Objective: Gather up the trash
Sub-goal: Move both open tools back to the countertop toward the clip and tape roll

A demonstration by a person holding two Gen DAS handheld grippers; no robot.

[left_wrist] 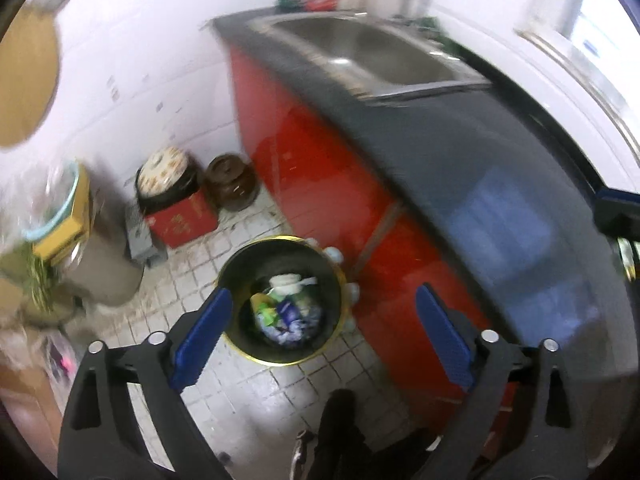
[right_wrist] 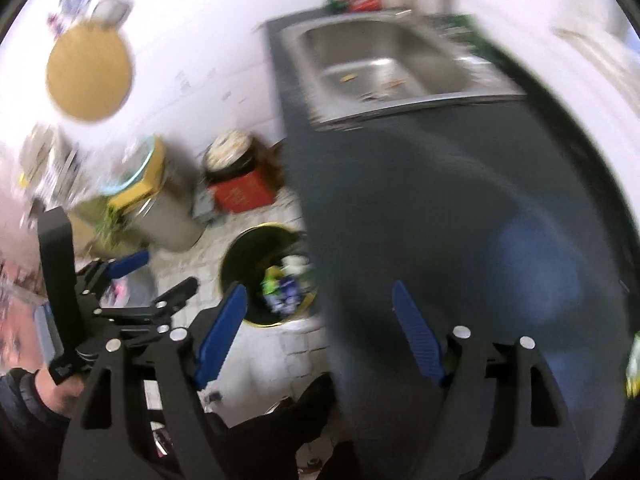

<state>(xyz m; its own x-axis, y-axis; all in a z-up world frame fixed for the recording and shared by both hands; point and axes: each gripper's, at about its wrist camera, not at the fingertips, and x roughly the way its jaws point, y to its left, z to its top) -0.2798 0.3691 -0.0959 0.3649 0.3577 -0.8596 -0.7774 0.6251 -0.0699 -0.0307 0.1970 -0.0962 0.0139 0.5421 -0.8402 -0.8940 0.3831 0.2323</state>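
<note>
A black trash bin with a gold rim stands on the tiled floor beside the red cabinet. Crumpled wrappers in green, blue and white lie inside it. My left gripper hangs above the bin, open, with nothing between its blue pads. My right gripper is open too and holds nothing; it hangs over the edge of the dark counter, with the bin below to its left. In the right wrist view the left gripper shows at the left, held by a hand.
A steel sink is set in the dark counter. A red box with a round tin, a brown jar and a grey can stand on the floor by the wall. A yellow-green wrapper shows at the right edge.
</note>
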